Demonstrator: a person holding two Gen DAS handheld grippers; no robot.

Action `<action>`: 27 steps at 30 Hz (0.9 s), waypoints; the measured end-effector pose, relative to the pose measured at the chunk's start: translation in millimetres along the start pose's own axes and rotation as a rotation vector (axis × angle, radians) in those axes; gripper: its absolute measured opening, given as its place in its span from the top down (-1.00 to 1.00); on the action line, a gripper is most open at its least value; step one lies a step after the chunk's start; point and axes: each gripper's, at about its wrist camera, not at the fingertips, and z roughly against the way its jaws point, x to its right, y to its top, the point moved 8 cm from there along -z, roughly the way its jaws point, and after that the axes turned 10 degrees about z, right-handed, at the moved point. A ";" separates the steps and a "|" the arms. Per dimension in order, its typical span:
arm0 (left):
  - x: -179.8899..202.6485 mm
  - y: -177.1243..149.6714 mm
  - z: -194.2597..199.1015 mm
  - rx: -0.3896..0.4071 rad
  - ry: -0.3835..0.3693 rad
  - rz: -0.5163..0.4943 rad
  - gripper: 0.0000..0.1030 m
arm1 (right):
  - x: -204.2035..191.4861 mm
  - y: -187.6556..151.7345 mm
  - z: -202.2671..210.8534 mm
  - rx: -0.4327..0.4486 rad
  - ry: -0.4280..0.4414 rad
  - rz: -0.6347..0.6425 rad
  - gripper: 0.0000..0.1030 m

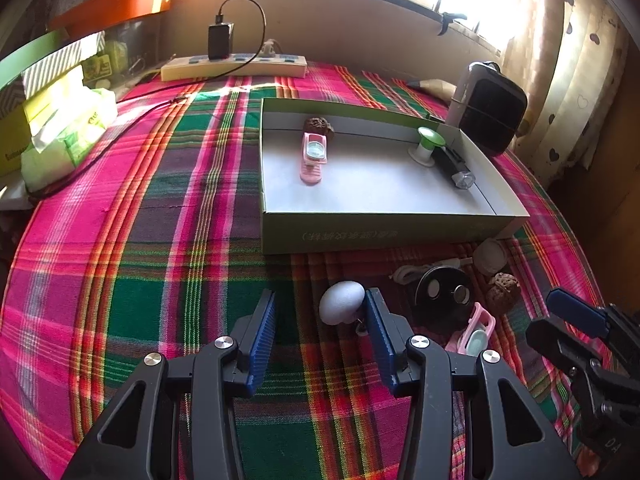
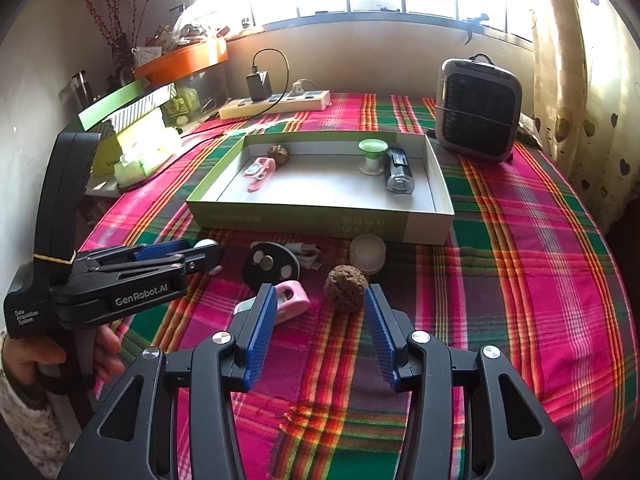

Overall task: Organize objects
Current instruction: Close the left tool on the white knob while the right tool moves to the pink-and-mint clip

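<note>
On the plaid cloth [image 1: 120,280], my left gripper [image 1: 320,312] and right gripper [image 2: 320,304] gape, egg [image 1: 342,302] and walnut [image 2: 346,282] between unclamped.

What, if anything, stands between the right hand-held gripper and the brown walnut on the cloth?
Nothing visible does. The walnut lies just ahead of the open right hand-held gripper, near its right finger, with only bare plaid cloth between them. The pink clip sits off to the left.

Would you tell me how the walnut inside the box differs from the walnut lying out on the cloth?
The walnut in the box sits against the box's far wall, touching a pink clip; the walnut on the cloth lies outside, between the right tool's open fingers. Both are brown and wrinkled.
</note>
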 end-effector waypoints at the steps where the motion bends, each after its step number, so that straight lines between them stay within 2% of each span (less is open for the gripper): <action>1: -0.5 0.4 0.1 -0.001 -0.005 0.005 0.17 | -3.0 0.1 0.1 0.000 0.005 0.004 0.10; 10: -4.4 0.0 1.3 0.006 -0.027 -0.002 0.21 | -32.3 0.0 -15.1 -0.028 0.045 0.034 0.10; 15: -8.6 -0.9 3.5 0.004 -0.035 -0.005 0.21 | -34.3 -2.7 -25.3 -0.058 0.024 0.023 0.10; 19: -9.7 -1.4 3.9 0.003 -0.034 -0.016 0.21 | -31.0 -8.8 -29.7 -0.088 -0.024 0.033 0.09; 27: -9.8 -1.9 4.3 -0.003 -0.045 -0.021 0.21 | -15.1 -17.7 -20.2 -0.116 -0.082 0.004 0.09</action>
